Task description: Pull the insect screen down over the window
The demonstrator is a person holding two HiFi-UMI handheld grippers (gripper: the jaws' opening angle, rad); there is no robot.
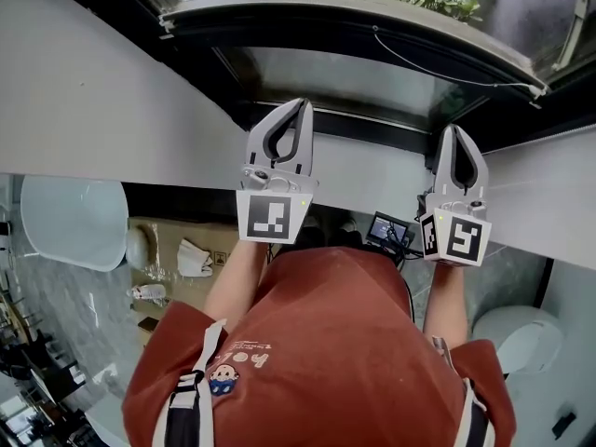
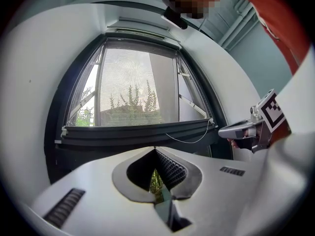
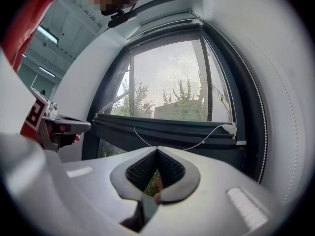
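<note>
1. Insect screen [image 2: 138, 82] hangs part-way down the window; its dark bottom bar [image 2: 138, 134] spans the frame, with a strip of opening and greenery [image 3: 115, 154] below the bar.
2. Left gripper [image 1: 304, 102]: jaws together, nothing between them. The tips point at the bar near its middle and stop short of it.
3. Right gripper [image 1: 453, 128]: jaws likewise together and empty, level with the bar toward its right end, beside the left gripper but apart from it.
4. White pull cord [image 3: 203, 141] loops below the bar. Contact with the right tips cannot be told.
5. Dark window frame [image 2: 54, 112] surrounds the bar.
</note>
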